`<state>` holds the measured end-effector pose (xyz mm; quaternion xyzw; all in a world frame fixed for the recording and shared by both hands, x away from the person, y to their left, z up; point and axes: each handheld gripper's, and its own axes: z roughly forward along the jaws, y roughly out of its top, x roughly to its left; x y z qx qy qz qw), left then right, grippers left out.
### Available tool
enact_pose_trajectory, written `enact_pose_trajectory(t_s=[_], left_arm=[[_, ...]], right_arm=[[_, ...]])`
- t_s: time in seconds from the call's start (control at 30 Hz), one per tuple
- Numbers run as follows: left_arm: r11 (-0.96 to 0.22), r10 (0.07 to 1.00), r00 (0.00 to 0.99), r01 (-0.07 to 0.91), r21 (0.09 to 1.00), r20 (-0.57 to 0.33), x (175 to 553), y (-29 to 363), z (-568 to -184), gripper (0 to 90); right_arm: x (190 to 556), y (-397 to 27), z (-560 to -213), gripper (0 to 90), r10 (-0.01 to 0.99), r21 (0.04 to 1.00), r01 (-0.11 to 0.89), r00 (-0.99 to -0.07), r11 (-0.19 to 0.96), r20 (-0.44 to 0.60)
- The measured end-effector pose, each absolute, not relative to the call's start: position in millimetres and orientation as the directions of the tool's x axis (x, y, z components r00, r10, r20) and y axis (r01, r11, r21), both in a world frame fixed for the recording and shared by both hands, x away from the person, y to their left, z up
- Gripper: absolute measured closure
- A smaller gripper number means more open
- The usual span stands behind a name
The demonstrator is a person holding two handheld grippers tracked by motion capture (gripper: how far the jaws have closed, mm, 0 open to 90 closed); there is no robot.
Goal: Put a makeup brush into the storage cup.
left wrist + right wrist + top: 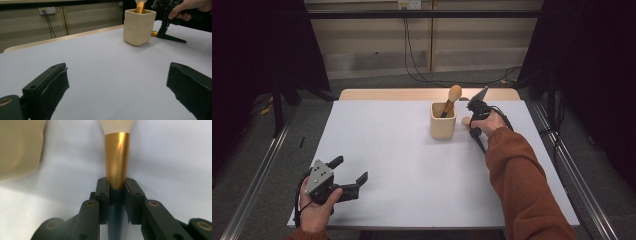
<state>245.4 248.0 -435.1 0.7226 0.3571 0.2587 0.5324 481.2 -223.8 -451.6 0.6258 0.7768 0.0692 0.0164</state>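
Beside the cream square ceramic cup [443,121] on the white counter [402,165], the right gripper [117,187] has its jaws clamped on a makeup brush with a gold ferrule and dark handle [117,160], gripping where ferrule meets handle. Lifting carelessly could, I judge, knock the cup or let the tapered ferrule slip. The left gripper [117,82] rests with jaws apart, holding nothing.

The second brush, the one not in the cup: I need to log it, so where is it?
In the high view the brush lies on the table right of the cup, clamped in the right gripper at its gold collar.
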Motion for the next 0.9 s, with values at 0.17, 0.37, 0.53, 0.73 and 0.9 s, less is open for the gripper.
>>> enact_pose_trajectory(t_s=[0.17, 0.37, 0.53, 0.73, 0.9], left_arm=[[-0.174, 0.795, 0.607, 0.243, 0.954, -0.01, 245.7, 248.0, -435.2, 3.5], [-0.173, 0.794, 0.607, 0.243, 0.954, -0.011, 245.8, 247.6, -435.3, 3.6], [-0.166, 0.796, 0.605, 0.245, 0.955, -0.017, 245.9, 247.9, -435.4, 3.6], [-0.155, 0.801, 0.599, 0.251, 0.955, -0.027, 246.0, 248.0, -435.6, 3.0], [-0.162, 0.799, 0.601, 0.248, 0.955, -0.021, 246.4, 247.9, -435.6, 3.1]], right_arm=[[478.2, -226.7, -447.4, 75.3, 0.974, 0.15, 0.968, -0.214, 0.201, 0.077], [474.4, -229.3, -436.6, 75.3, 0.967, 0.217, 0.953, -0.234, 0.209, 0.099], [471.0, -232.5, -428.6, 75.3, 0.964, 0.271, 0.938, -0.25, 0.218, 0.092], [464.2, -241.6, -421.0, 75.2, 0.964, 0.392, 0.898, -0.253, 0.202, 0.083], [459.0, -246.3, -420.9, 75.2, 0.965, 0.486, 0.857, -0.245, 0.17, 0.094]])
